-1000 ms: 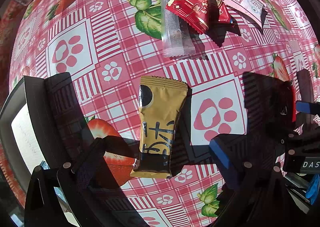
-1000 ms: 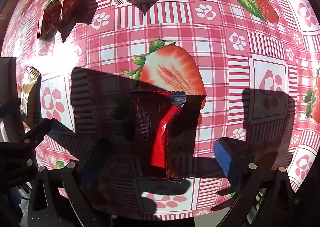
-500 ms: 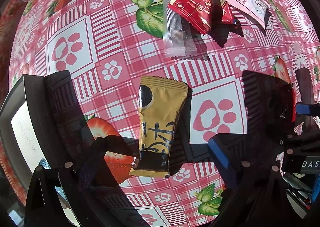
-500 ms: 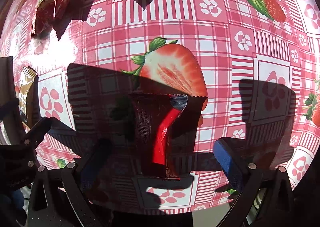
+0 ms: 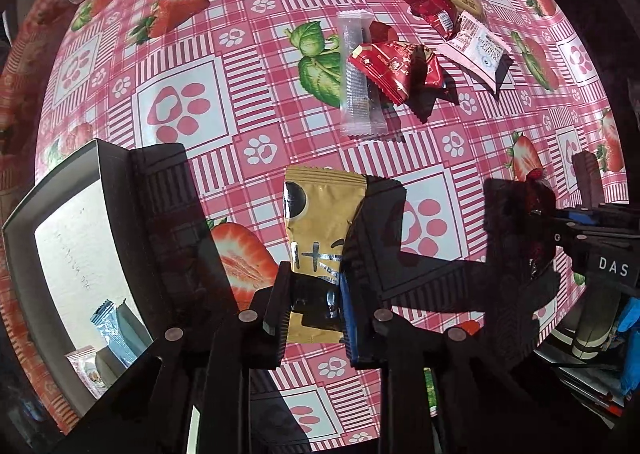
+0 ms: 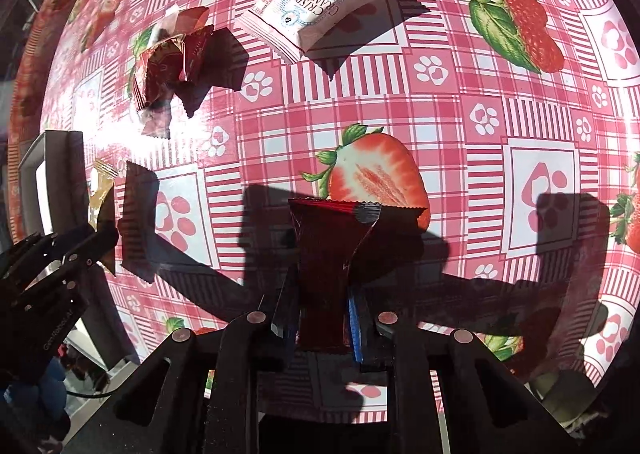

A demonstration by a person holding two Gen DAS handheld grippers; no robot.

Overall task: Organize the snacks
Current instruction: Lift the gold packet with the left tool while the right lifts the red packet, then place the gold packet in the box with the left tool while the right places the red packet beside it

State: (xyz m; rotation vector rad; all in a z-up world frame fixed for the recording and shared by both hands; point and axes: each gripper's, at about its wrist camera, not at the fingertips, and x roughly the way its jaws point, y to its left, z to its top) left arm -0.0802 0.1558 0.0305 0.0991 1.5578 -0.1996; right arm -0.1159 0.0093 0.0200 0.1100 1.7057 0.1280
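Right now both grippers carry a snack: the left gripper is closing its jaws on the lower end of the gold packet, and the right gripper has its jaws pinched tight on the dark red packet. Both packets look lifted off the worktop, so this seems the pick-up step. Next, each needs carrying to the box at left; further out, loose snacks remain
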